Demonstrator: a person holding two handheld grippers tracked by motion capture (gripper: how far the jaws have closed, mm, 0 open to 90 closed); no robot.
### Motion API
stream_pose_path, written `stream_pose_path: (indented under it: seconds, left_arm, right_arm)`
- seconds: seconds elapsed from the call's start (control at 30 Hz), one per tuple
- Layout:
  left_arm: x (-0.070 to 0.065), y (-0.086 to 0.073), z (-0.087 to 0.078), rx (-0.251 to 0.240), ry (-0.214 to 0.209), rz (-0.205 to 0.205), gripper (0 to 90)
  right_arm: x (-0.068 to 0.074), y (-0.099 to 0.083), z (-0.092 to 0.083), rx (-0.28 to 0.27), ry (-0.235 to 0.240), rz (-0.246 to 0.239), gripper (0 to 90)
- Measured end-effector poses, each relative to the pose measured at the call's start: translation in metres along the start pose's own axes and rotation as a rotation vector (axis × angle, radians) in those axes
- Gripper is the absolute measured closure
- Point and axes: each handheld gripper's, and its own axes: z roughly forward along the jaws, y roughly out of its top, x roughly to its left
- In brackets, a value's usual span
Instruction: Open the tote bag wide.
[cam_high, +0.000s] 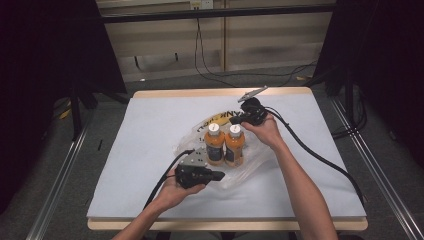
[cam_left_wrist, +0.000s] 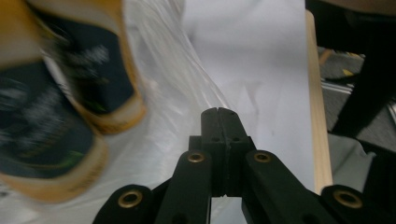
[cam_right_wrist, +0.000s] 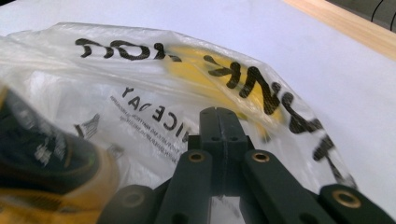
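My left gripper (cam_left_wrist: 218, 112) has its jaws pressed together on nothing, low over the thin plastic bag (cam_left_wrist: 187, 79); two orange juice bottles (cam_high: 225, 144) stand on the bag at its ten o'clock. My right gripper (cam_right_wrist: 218, 111) is likewise closed and empty, at the bag's far edge, the bottles at its eight o'clock. The white-covered table (cam_high: 150, 130) lies beneath.

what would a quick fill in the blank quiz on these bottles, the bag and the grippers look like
1. The number of orange bottles standing on the plastic bag is ____.
2. The bottle caps are coloured ____.
3. The jaws of the left gripper are pressed ____.
4. The table is covered by a sheet coloured ____.

Missing words: two; white; shut; white
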Motion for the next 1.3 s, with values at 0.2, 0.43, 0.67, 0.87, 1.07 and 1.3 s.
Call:
stream_pose_path:
  seconds: [0.2,0.43,0.67,0.87,1.07,1.3]
  left_arm:
    - [0.02,0.012,-0.033,-0.048,0.074,-0.009,90.0]
    - [0.038,0.011,-0.055,-0.1,0.123,-0.056,90.0]
    - [0.06,0.018,-0.071,-0.095,0.167,-0.073,90.0]
    - [0.084,0.034,-0.069,-0.002,0.191,-0.035,90.0]
    - [0.112,0.035,-0.045,0.089,0.168,-0.073,90.0]
    - [0.133,0.024,0.006,0.27,0.155,-0.073,90.0]
  right_arm:
    - [0.013,-0.005,-0.023,0.006,0.0,-0.035,90.0]
    - [0.022,-0.02,-0.038,0.006,0.002,-0.062,90.0]
    - [0.033,-0.037,-0.057,-0.004,0.003,-0.073,90.0]
    - [0.049,-0.055,-0.069,0.036,0.018,-0.093,90.0]
    - [0.059,-0.073,-0.074,0.078,0.029,-0.094,90.0]
    - [0.072,-0.089,-0.065,0.127,0.034,-0.121,90.0]
